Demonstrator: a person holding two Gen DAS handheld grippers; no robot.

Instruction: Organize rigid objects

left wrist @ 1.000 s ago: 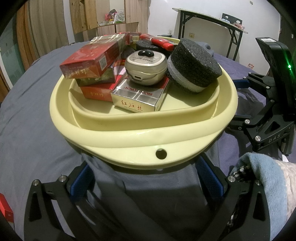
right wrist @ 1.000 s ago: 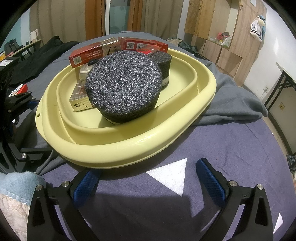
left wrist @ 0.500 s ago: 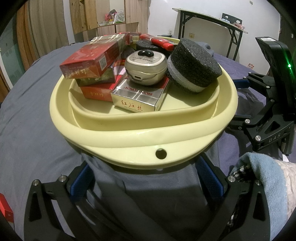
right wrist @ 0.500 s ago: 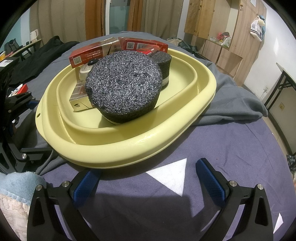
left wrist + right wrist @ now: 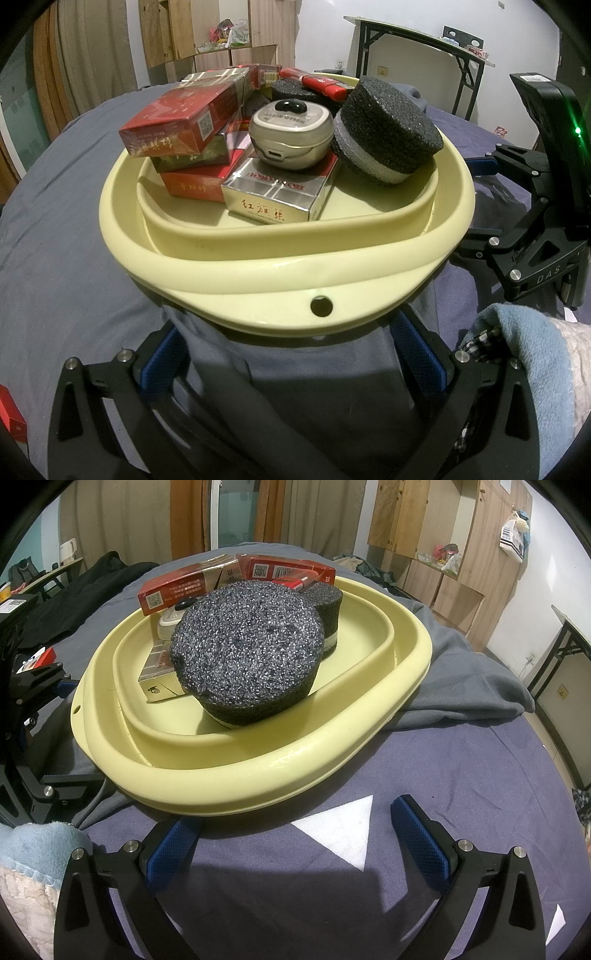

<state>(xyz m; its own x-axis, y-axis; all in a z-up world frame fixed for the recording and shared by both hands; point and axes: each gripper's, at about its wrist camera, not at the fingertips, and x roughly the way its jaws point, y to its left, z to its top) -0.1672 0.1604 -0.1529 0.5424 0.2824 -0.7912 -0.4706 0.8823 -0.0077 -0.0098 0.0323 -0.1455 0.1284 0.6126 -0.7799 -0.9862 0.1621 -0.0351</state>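
I see a bedroom under indoor light. Wooden cabinets (image 5: pixel 436 535) fill the upper right of the right view, with a white wall (image 5: pixel 543 590) beside them. Brown curtains (image 5: pixel 147 517) and a glass door (image 5: pixel 231 513) run along the top. In the left view, a folding table (image 5: pixel 417 40) stands at upper right against the white wall.

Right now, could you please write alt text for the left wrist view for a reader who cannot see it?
A pale yellow basin on grey bedding holds stacked red boxes, a silver box, a round beige case and a black foam disc. The open left gripper sits just before its rim.
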